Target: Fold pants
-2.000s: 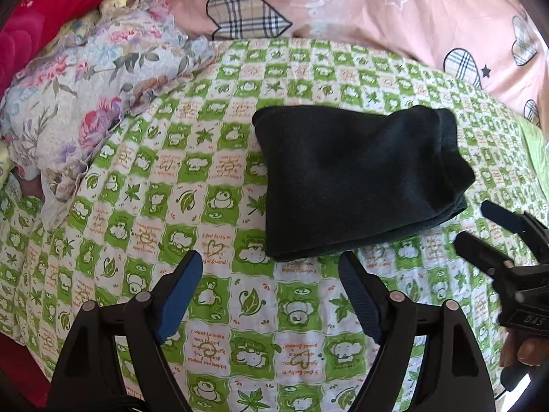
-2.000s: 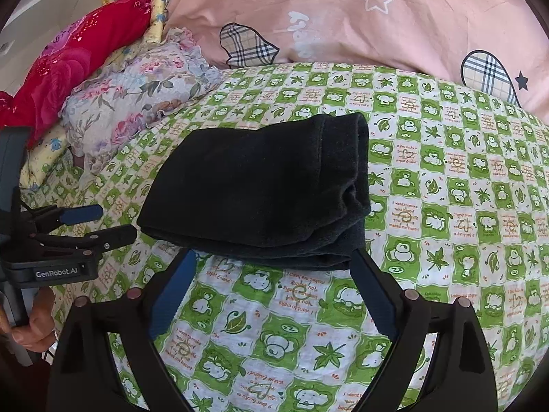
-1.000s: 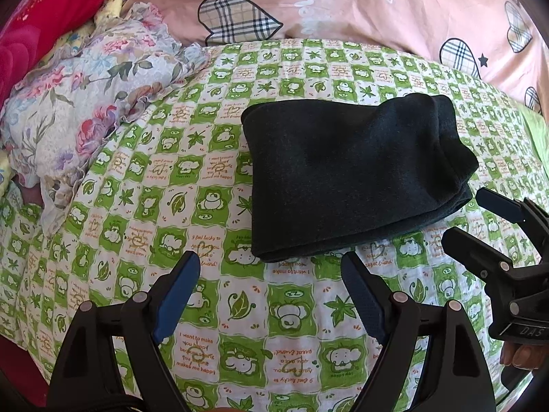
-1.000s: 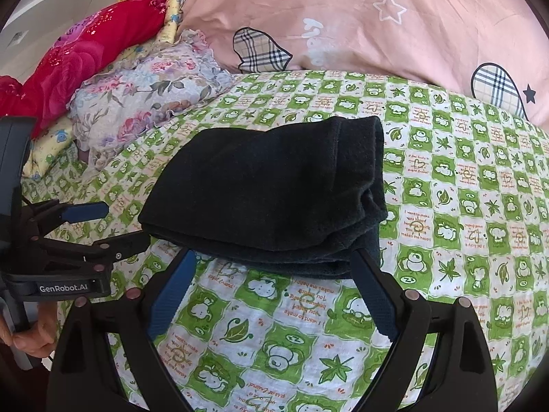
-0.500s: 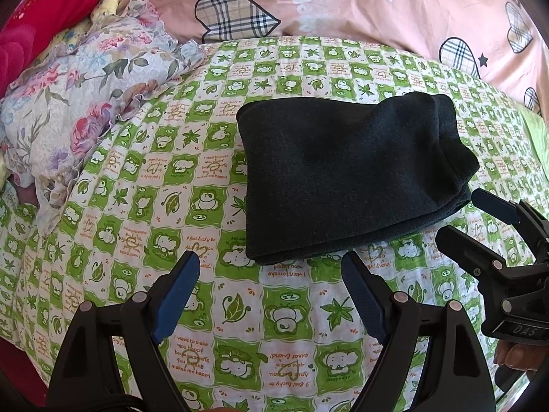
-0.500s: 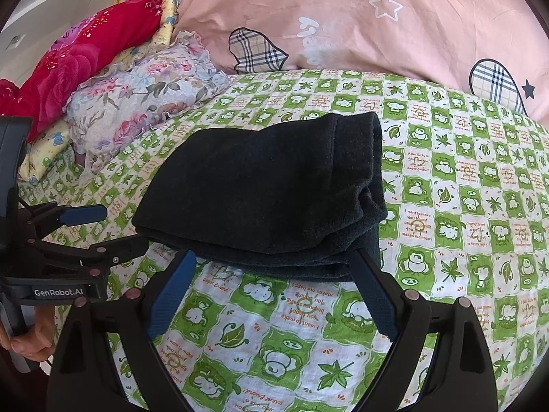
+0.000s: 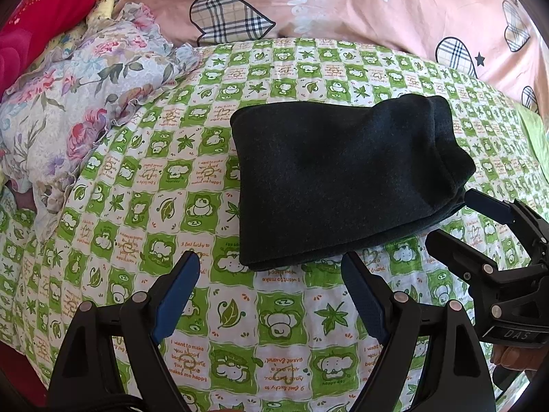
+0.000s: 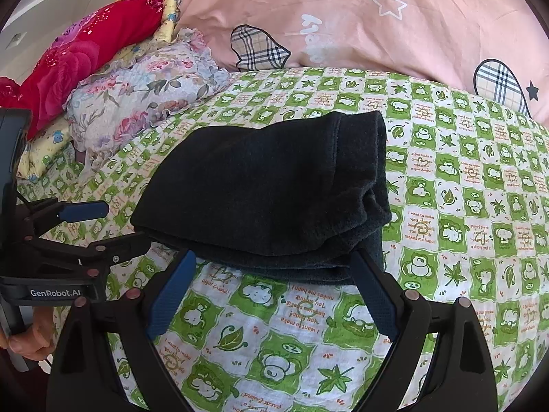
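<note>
The black pants (image 7: pixel 339 178) lie folded into a thick rectangle on the green checked bedsheet (image 7: pixel 137 206); they also show in the right wrist view (image 8: pixel 267 192). My left gripper (image 7: pixel 271 264) is open and empty, just short of the bundle's near left edge. My right gripper (image 8: pixel 272 262) is open and empty, its fingertips at the bundle's near edge. Each gripper shows in the other's view: the right one (image 7: pixel 449 216) at the pants' right end, the left one (image 8: pixel 116 223) at their left corner.
A floral pillow (image 7: pixel 75 103) lies at the left, with a red blanket (image 8: pixel 79 55) behind it. A pink quilt with plaid hearts (image 7: pixel 343 3) rises along the back. The sheet (image 8: pixel 480 189) spreads to the right of the pants.
Both grippers have drifted a little closer to the folded pants. The pants have not moved and both grippers stay open.
</note>
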Motion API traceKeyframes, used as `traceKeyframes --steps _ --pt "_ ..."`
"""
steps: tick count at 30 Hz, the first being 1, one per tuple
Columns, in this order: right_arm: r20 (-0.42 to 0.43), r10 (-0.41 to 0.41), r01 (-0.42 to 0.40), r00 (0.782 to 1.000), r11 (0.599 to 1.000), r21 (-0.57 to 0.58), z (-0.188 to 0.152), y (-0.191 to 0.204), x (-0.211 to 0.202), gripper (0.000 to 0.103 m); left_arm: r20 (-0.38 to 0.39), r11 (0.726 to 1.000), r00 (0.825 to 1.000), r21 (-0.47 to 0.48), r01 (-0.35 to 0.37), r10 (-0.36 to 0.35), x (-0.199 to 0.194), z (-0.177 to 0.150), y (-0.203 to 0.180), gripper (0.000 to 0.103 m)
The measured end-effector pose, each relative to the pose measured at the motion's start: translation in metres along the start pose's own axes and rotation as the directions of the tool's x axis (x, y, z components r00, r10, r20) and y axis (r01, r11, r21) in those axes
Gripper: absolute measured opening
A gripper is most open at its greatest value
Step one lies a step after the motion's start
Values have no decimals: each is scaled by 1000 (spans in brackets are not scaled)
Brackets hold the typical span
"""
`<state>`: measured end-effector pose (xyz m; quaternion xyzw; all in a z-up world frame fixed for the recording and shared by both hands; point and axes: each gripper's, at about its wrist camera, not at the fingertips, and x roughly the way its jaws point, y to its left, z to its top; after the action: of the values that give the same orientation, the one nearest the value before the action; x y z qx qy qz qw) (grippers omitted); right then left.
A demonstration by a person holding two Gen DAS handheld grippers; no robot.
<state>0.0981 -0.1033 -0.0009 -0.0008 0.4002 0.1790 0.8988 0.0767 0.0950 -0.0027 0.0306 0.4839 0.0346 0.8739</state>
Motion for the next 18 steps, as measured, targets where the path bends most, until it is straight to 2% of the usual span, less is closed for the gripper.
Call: traceKeyframes --steps 18 --pt "-2 0 0 1000 1000 0 2 1 2 91 -8 1000 1000 11 5 -4 3 2 -1 85"
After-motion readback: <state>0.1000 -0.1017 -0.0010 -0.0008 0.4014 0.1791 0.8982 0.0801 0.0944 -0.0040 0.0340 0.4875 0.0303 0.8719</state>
